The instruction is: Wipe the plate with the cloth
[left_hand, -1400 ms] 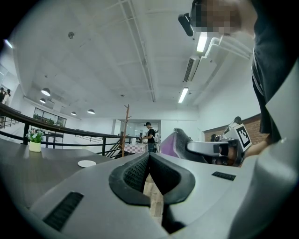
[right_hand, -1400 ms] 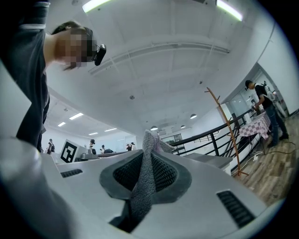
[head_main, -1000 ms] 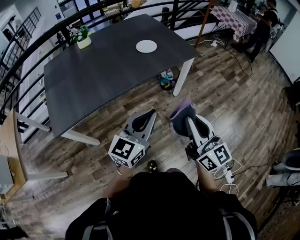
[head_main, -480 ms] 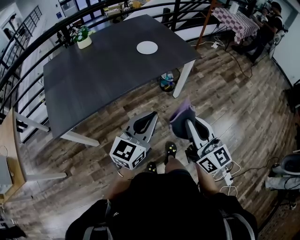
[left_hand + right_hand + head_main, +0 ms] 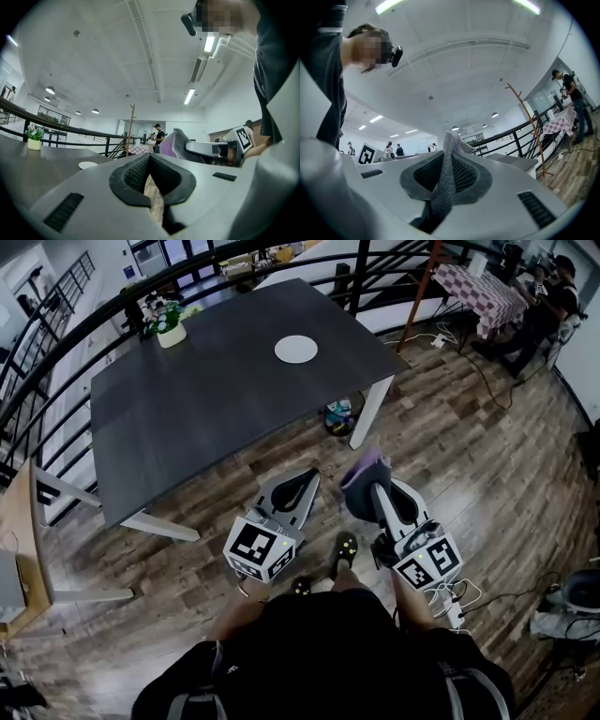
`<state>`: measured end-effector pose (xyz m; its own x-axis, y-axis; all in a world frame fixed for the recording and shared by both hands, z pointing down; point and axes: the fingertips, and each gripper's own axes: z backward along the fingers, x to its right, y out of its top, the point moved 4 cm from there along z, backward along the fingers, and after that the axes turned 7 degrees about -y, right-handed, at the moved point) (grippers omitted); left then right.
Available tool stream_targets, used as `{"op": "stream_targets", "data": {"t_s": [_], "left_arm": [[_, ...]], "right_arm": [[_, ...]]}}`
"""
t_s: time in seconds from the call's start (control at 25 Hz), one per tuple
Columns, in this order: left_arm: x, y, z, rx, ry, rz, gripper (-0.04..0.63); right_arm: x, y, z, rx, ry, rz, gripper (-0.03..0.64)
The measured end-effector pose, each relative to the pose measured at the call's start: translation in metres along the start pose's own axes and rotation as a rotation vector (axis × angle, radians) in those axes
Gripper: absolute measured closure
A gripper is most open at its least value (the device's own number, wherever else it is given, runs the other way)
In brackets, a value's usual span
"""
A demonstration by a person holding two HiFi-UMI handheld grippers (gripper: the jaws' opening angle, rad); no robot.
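Observation:
A small white plate [image 5: 296, 349] lies on the far right part of the dark table [image 5: 187, 409]; it also shows as a pale disc, the plate [image 5: 87, 165], in the left gripper view. My right gripper [image 5: 364, 472] is shut on a purple-grey cloth [image 5: 362, 471], which stands up between its pads as the cloth [image 5: 449, 164] in the right gripper view. My left gripper [image 5: 302, 480] is shut with nothing in it; its pads [image 5: 136, 173] meet. Both grippers hang over the wooden floor, short of the table's near edge.
A potted plant [image 5: 168, 320] stands at the table's far left corner. A black railing [image 5: 56, 352] runs behind the table. White table legs [image 5: 370, 409] reach the floor near a small bundle [image 5: 338, 416]. People sit at a checked table [image 5: 495, 282] at the far right. Cables [image 5: 450, 601] lie on the floor.
Both grippers have moved a little forward toward the table together, the cloth still in the right one. The person's foot has stepped forward between them.

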<state>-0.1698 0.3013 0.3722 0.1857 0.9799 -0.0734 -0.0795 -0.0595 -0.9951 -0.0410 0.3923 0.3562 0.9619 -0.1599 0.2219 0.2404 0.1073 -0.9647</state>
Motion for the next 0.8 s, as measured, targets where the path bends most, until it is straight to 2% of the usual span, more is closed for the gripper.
{"op": "stream_targets", "data": {"t_s": [0.48, 0.8], "left_arm": [[-0.024, 0.002, -0.062, -0.001, -0.001, -0.003, 0.598], [-0.04, 0.001, -0.087, -0.014, 0.04, -0.02, 0.6]], "right_arm": [[0.06, 0.007, -0.034, 0.008, 0.009, -0.017, 0.574], [0.092, 0.011, -0.055, 0.001, 0.037, -0.026, 0.574]]}}
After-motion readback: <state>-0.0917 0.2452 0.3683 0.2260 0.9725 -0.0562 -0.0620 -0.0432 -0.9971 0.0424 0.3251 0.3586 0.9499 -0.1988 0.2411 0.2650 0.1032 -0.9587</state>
